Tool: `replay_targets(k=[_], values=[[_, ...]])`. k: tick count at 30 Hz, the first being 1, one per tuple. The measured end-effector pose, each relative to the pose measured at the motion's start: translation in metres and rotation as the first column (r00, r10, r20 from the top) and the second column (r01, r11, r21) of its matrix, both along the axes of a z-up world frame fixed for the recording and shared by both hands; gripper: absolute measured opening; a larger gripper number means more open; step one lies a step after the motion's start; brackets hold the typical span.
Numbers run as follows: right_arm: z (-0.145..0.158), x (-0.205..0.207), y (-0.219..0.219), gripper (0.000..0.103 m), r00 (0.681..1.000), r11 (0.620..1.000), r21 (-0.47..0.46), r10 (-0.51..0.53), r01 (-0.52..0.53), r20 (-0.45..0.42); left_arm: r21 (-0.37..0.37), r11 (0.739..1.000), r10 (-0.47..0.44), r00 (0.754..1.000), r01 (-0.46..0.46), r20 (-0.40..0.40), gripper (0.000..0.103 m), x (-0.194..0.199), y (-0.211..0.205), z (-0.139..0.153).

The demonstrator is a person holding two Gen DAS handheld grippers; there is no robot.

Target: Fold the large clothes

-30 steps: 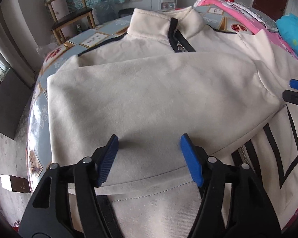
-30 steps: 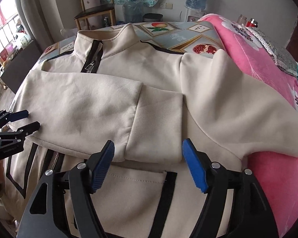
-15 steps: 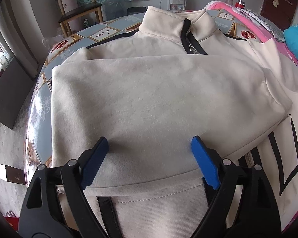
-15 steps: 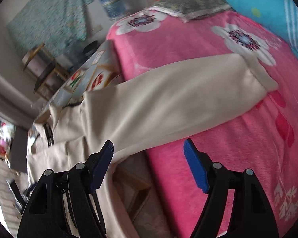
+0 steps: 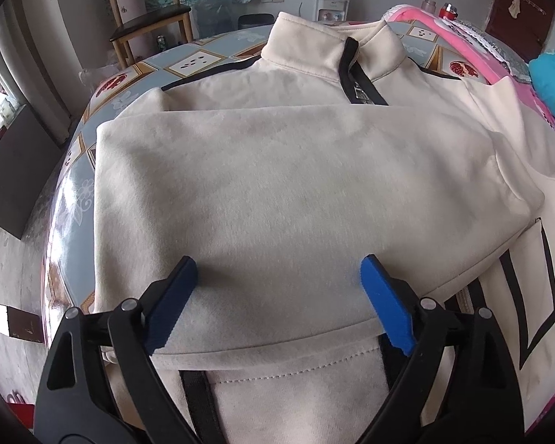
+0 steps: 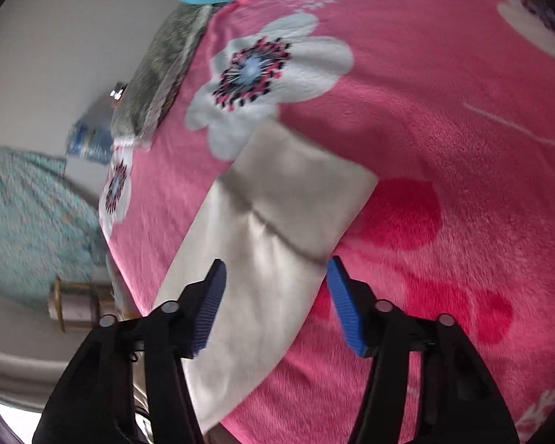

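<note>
Jacket, cream with black trim and a zip collar, lies front-up across the patterned tablecloth, collar toward the far edge, its right side running over onto the pink flowered blanket. One sleeve is already folded flat across the chest. A second ago the left gripper had its jaws narrower over that folded sleeve; now they are opening wider and hang above the cloth with nothing pinched between them, so the first sleeve fold looks finished and let go.

The bigger change is on the other side. The right gripper was over the jacket's chest a second ago; it has since swung out over the blanket and rolled (the room now sits sideways in its view). It is at the outstretched second sleeve, whose cuff end lies flat on the blanket, well in from the blanket's edges. Its jaws are closing, with the sleeve lying between the blue pads, though they do not yet seem to press on it.

My reading: the work has passed from the first sleeve to the second. Next comes pinching this sleeve near the cuff and carrying it back across the chest, over the first.
</note>
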State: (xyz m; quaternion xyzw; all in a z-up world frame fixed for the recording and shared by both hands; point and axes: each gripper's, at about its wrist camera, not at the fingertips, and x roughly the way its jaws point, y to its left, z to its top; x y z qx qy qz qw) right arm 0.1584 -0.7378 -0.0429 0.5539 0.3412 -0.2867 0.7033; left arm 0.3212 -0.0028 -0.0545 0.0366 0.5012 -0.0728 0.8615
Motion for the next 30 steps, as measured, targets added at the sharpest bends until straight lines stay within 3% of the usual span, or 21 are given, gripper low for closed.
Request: replay_targets(k=[5, 9, 13, 18, 20, 24, 27, 30], values=[[-0.019, 0.003, -0.008, 0.032, 1.0, 1.0, 0.003, -0.019, 0.019, -0.003, 0.0, 1.0, 0.009, 1.0, -0.009, 0.0, 0.088, 0.001, -0.001, -0.001], [-0.013, 0.005, -0.006, 0.016, 1.0, 0.998, -0.063, 0.002, -0.003, -0.016, 0.002, 1.0, 0.003, 1.0, -0.003, 0.002, 0.088, 0.002, -0.001, 0.0], [0.015, 0.007, 0.004, 0.01, 0.999, 0.987, -0.157, 0.04, -0.039, 0.0, 0.001, 1.0, -0.002, 1.0, 0.002, 0.001, 0.088, 0.002, -0.001, 0.0], [0.075, 0.017, 0.037, 0.009, 0.991, 0.947, -0.297, 0.135, -0.126, 0.009, -0.011, 1.0, -0.002, 1.0, 0.002, 0.006, 0.088, 0.002, 0.001, 0.001], [0.105, 0.025, 0.06, 0.009, 0.981, 0.915, -0.362, 0.196, -0.177, 0.016, -0.029, 1.0, 0.004, 1.0, -0.003, 0.009, 0.088, 0.002, 0.004, 0.003], [0.164, 0.041, 0.122, 0.009, 0.938, 0.833, -0.473, 0.345, -0.288, 0.036, -0.052, 0.999, 0.015, 1.0, -0.014, 0.016, 0.074, 0.002, 0.012, 0.007], [0.201, 0.056, 0.18, 0.008, 0.878, 0.759, -0.533, 0.474, -0.375, 0.058, -0.082, 0.996, 0.025, 0.999, -0.023, 0.02, 0.065, 0.0, 0.021, 0.009], [0.233, 0.072, 0.246, 0.008, 0.797, 0.674, -0.583, 0.6, -0.453, 0.074, -0.12, 0.992, 0.035, 0.999, -0.033, 0.01, 0.052, -0.001, 0.032, 0.009]])
